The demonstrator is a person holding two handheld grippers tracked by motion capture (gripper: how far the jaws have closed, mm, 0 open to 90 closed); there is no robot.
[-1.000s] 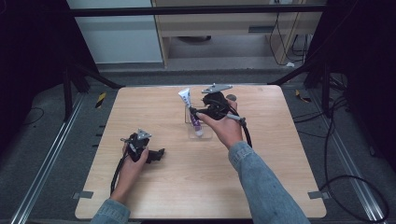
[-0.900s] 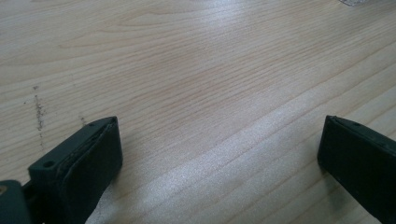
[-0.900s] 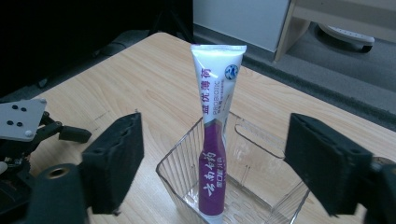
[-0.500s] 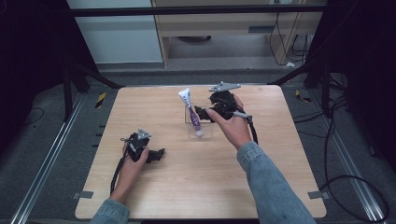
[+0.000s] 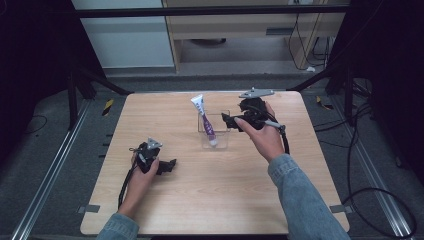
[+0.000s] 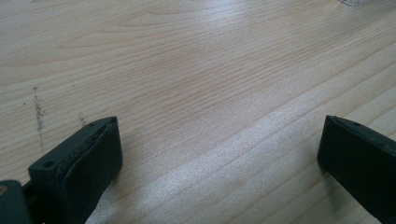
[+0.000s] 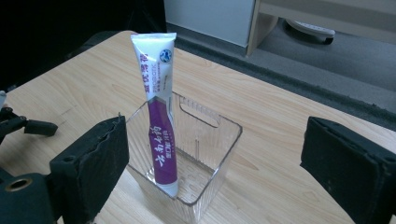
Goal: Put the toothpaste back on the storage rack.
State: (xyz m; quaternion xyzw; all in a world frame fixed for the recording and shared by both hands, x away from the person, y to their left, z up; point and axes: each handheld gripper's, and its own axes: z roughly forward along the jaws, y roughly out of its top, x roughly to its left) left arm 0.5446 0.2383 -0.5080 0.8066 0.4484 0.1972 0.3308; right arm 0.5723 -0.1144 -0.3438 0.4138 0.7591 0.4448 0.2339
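The right gripper [image 5: 226,120] has pulled back from the bin over the last second, out toward the table's right side, leaving the tube standing. The left gripper [image 5: 170,165] hasn't budged.

The tube [image 7: 159,116] stands in the clear bin [image 7: 219,154], cap down on the floor, leaning with its crimped end well above the rim. Nothing else in there with it. In the high view the bin [image 5: 223,136] sits mid-table, toward the far edge. The tube is white up top, purple below, with blue characters on the white and white characters on the purple, plus a small round blue logo near the crimp; too small to read. The bin wall has a slot handle cut near its rim.

Right gripper: jaws wide apart, holding nothing, just beside the bin and aimed at it. Left gripper: jaws spread too, empty, low over bare wood of the table [image 6: 196,70], well apart from the bin on the near left.
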